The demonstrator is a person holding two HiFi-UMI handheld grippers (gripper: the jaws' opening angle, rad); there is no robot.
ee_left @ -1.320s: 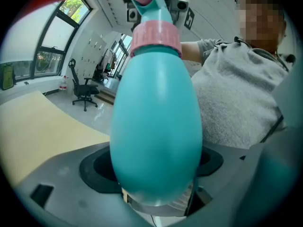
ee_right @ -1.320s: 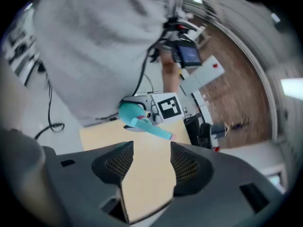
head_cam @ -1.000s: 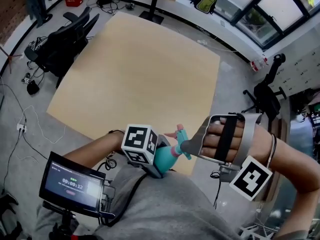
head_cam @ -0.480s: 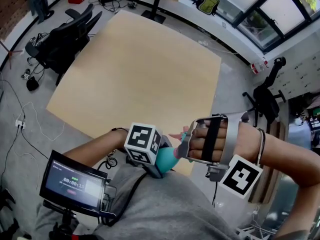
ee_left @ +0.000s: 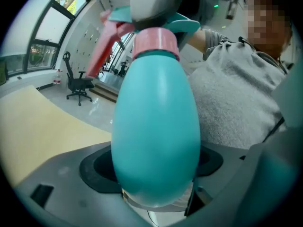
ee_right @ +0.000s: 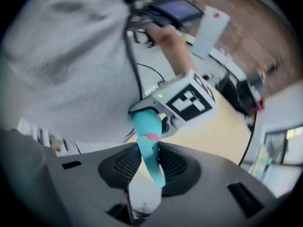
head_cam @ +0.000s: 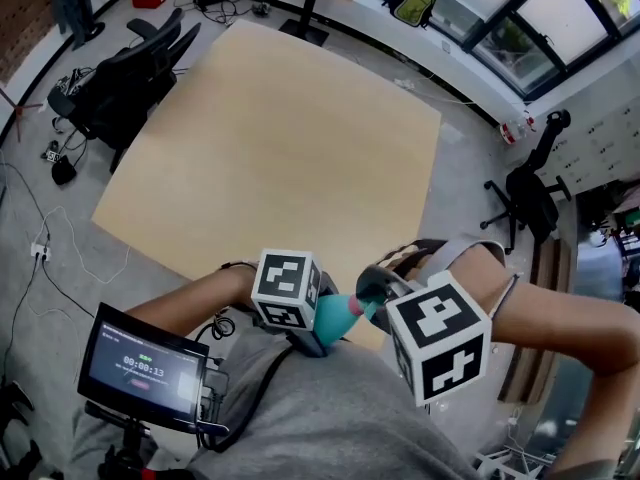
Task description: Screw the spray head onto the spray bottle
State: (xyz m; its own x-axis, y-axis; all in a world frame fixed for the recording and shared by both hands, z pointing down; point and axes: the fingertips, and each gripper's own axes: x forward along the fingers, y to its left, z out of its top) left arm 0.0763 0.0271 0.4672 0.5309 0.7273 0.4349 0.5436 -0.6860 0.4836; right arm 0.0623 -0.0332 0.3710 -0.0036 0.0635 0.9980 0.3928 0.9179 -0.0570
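A teal egg-shaped spray bottle (ee_left: 156, 141) sits between the jaws of my left gripper (ee_left: 156, 178), which is shut on its body. A pink collar (ee_left: 156, 40) joins it to the teal spray head (ee_left: 187, 25) with a pink trigger (ee_left: 106, 46). My right gripper (ee_right: 150, 167) points down over the top, and its jaws have just been closing with the spray head (ee_right: 154, 160) between the pads. In the head view the bottle (head_cam: 330, 315) is held close to my chest, between the left gripper (head_cam: 322, 323) and the right gripper (head_cam: 368, 303).
A large tan table (head_cam: 280, 138) lies in front of me, its near edge just beyond the grippers. Black office chairs stand at its left (head_cam: 130, 83) and right (head_cam: 525, 193). A small screen (head_cam: 145, 368) hangs at my lower left. Cables trail on the floor.
My right hand has rolled over, so its marker cube now faces up, and its jaws have closed onto the spray head. The left gripper and bottle have stayed put.
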